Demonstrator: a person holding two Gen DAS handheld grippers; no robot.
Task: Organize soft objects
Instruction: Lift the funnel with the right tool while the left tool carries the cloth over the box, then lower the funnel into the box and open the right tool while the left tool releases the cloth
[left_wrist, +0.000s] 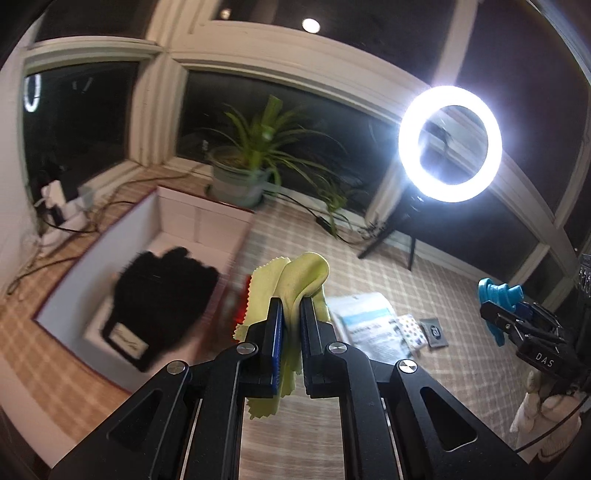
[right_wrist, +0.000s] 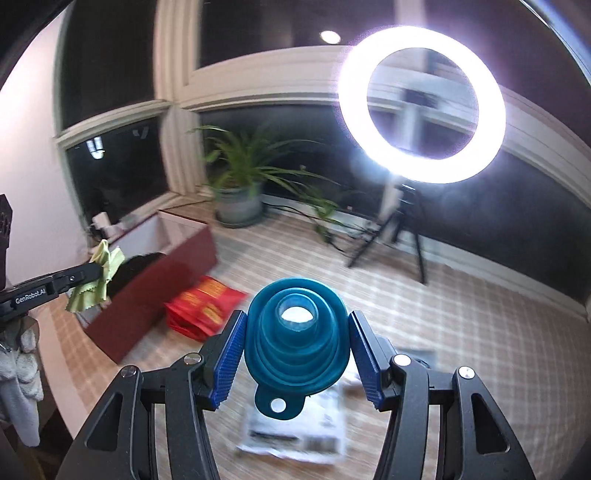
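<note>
My left gripper (left_wrist: 291, 314) is shut on a yellow-green cloth (left_wrist: 295, 280) with zigzag edges and holds it in the air beside the open box (left_wrist: 66, 291). A black glove (left_wrist: 162, 302) lies in that box. My right gripper (right_wrist: 295, 343) is shut on a blue collapsible silicone funnel (right_wrist: 295, 339), held above the floor. The right gripper with the funnel (left_wrist: 496, 295) shows at the right of the left wrist view. The left gripper with the cloth (right_wrist: 98, 273) shows at the left of the right wrist view, over the dark red box (right_wrist: 147, 295).
A red bag (right_wrist: 203, 310) lies on the checked floor beside the box. White plastic packets (left_wrist: 369, 325) lie on the floor below the grippers. A potted plant (left_wrist: 243, 173), a lit ring light (left_wrist: 448, 144) on a tripod and cables stand by the windows.
</note>
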